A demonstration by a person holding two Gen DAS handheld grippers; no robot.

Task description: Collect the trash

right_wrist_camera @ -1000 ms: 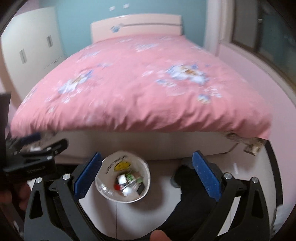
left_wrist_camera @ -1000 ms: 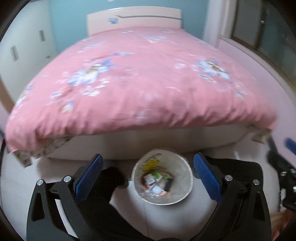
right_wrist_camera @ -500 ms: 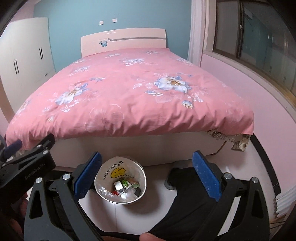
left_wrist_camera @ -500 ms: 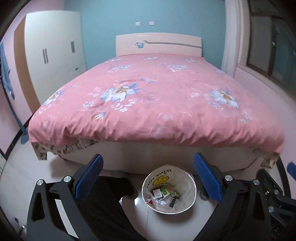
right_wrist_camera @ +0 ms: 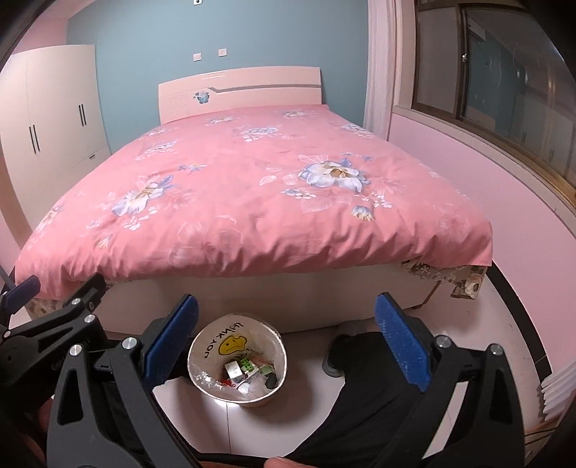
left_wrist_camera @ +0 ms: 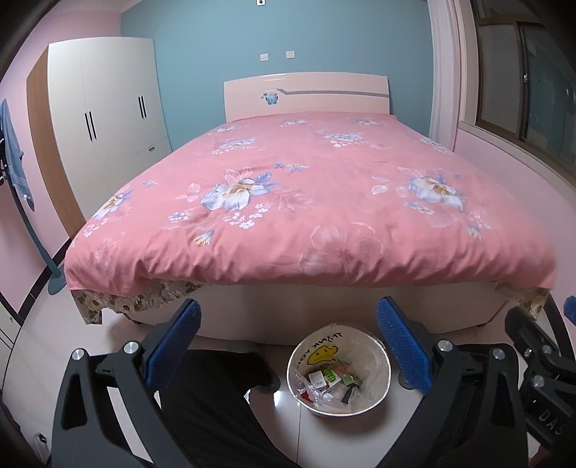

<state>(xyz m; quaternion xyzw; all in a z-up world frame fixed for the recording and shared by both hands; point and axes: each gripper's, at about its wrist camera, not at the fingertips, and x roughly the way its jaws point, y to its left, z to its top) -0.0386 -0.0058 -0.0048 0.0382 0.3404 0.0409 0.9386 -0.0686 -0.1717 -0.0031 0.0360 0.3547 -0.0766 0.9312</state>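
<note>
Here both tongs (left_wrist_camera: 288, 342) (right_wrist_camera: 286, 336) hang level, spread wide above the trash bin (left_wrist_camera: 374, 399).

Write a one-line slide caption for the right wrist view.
Open right claw above a lined trash bin holding wrappers, at the foot of a pink floral bed.

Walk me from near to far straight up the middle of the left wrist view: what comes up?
Trash bin with a smiley-face liner on the floor → pink floral duvet on the bed → headboard with a blue butterfly → blue wall.
</note>
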